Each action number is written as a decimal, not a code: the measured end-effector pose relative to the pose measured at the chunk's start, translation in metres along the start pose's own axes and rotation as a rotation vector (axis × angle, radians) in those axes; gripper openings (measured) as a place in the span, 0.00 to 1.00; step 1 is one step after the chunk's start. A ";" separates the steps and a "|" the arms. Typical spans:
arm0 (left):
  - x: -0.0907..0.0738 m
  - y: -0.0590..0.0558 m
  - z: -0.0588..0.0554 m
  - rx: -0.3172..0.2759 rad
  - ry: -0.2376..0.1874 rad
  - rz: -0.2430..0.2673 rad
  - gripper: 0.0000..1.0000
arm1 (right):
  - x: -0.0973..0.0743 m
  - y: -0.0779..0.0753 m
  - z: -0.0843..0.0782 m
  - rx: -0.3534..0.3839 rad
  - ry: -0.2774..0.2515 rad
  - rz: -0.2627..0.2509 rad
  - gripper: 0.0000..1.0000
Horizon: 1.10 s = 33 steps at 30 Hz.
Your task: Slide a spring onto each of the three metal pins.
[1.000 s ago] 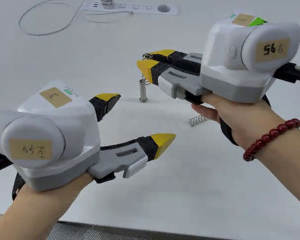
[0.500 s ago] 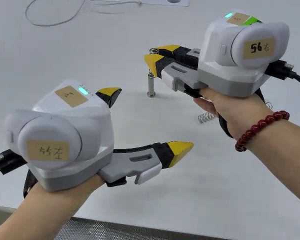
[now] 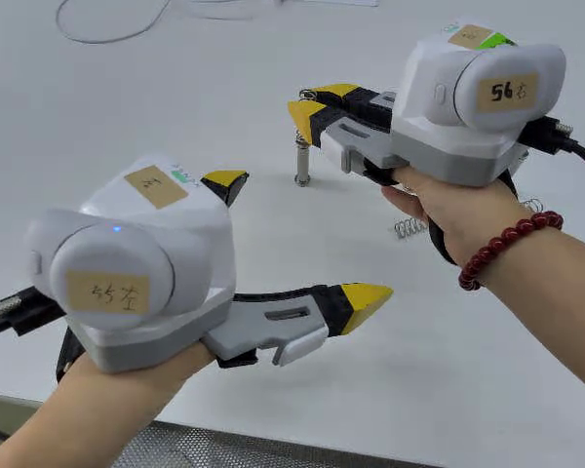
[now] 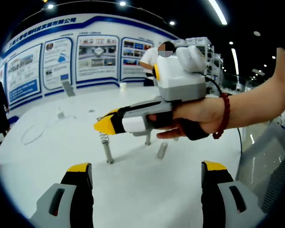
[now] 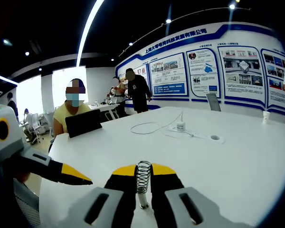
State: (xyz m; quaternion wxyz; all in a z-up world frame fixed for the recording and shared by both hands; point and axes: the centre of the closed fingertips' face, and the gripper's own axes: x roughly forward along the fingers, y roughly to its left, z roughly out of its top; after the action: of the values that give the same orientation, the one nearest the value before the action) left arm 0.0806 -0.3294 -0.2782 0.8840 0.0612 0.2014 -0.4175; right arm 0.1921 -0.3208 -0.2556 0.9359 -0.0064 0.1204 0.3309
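Counting in the left gripper view gives three metal pins on the white table (image 3: 156, 88): the near pin (image 4: 107, 153) stands upright, a second pin (image 4: 147, 139) stands behind it, and a third pin (image 4: 162, 150) looks tilted in that view. Two springs are plain to see: the held spring (image 5: 143, 175), and a loose spring (image 3: 408, 227) lying flat on the table, apart from the pins. The right gripper (image 3: 319, 101) has its jaws pinched on the held spring, upright, whose lower end meets the top of the near pin. The left gripper (image 3: 297, 240) hovers over bare table, its jaws spread wide, gripping nothing, well apart from the pins.
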 end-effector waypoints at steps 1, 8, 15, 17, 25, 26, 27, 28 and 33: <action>0.000 0.000 0.000 -0.001 0.000 0.000 0.97 | 0.000 0.002 -0.001 -0.012 0.004 0.003 0.11; -0.001 0.002 0.000 0.000 0.000 0.007 0.97 | 0.001 0.005 -0.009 -0.050 0.030 -0.001 0.11; 0.000 0.002 0.000 0.005 0.002 0.009 0.96 | 0.005 0.006 -0.009 -0.064 0.025 -0.010 0.12; 0.000 0.002 0.001 0.004 0.000 0.011 0.95 | 0.005 0.006 -0.009 -0.068 0.025 -0.013 0.12; 0.000 0.004 0.001 0.006 0.002 0.017 0.94 | 0.003 0.004 -0.008 -0.073 0.020 -0.031 0.12; 0.000 0.004 0.001 0.006 0.001 0.017 0.94 | 0.003 0.004 -0.008 -0.070 0.017 -0.032 0.12; -0.001 0.004 0.001 0.008 0.001 0.018 0.95 | 0.003 0.004 -0.008 -0.066 0.016 -0.032 0.12; -0.001 0.003 0.001 0.009 0.001 0.017 0.94 | 0.002 0.004 -0.008 -0.063 0.016 -0.035 0.12; -0.001 0.003 0.001 0.011 0.002 0.019 0.94 | 0.001 0.003 -0.010 -0.051 0.021 -0.046 0.12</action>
State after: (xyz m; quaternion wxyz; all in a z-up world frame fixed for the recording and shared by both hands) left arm 0.0829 -0.3271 -0.2771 0.8873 0.0684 0.1993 -0.4103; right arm 0.1891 -0.3189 -0.2655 0.9415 -0.0362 0.1215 0.3123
